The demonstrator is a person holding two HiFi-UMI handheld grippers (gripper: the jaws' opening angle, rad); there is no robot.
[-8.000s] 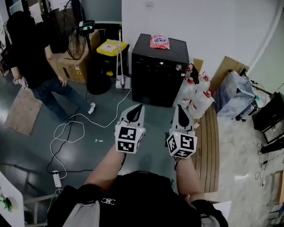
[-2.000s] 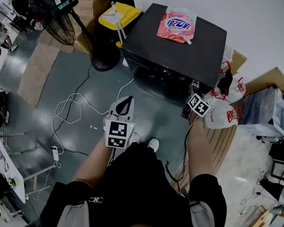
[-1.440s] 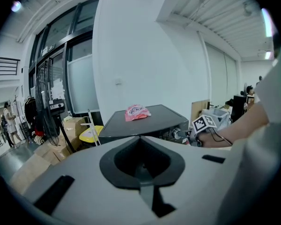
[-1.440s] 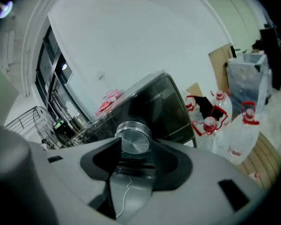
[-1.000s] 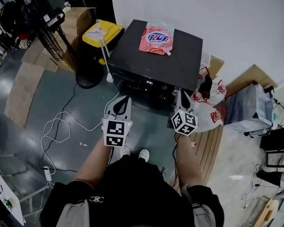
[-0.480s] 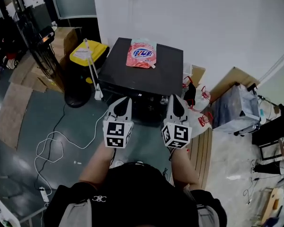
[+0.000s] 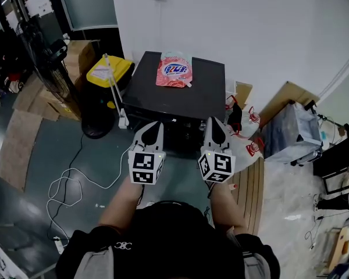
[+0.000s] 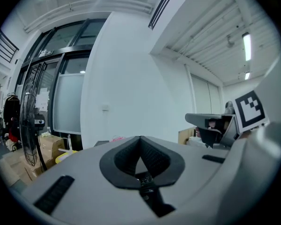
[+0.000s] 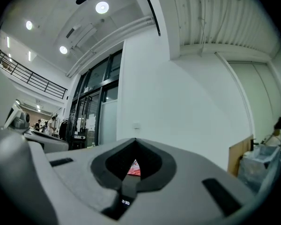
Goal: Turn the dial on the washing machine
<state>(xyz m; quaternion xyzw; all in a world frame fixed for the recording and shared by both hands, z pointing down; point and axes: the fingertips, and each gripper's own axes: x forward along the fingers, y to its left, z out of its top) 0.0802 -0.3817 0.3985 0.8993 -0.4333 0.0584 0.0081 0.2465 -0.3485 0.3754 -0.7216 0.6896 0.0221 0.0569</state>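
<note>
Washing machine (image 7: 174,92): black, boxy, upright against white wall. Front dial too dark to make out.

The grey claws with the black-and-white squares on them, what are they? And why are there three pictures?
A person holds one tool in each hand. Each tool ends in a claw with two jaws that pinch like tongs, and the cubes with squares are part of the tools.

The head view comes from a camera on the person's head, looking down. It shows the left claw and the right claw held in front of a black washing machine. A pink-red detergent pouch lies on top of the machine. Beside it are a yellow-lidded bin and bottles with red caps.

The other two pictures come from small cameras riding on each claw, looking along its jaws. Both claws are shut and hold nothing.
</note>
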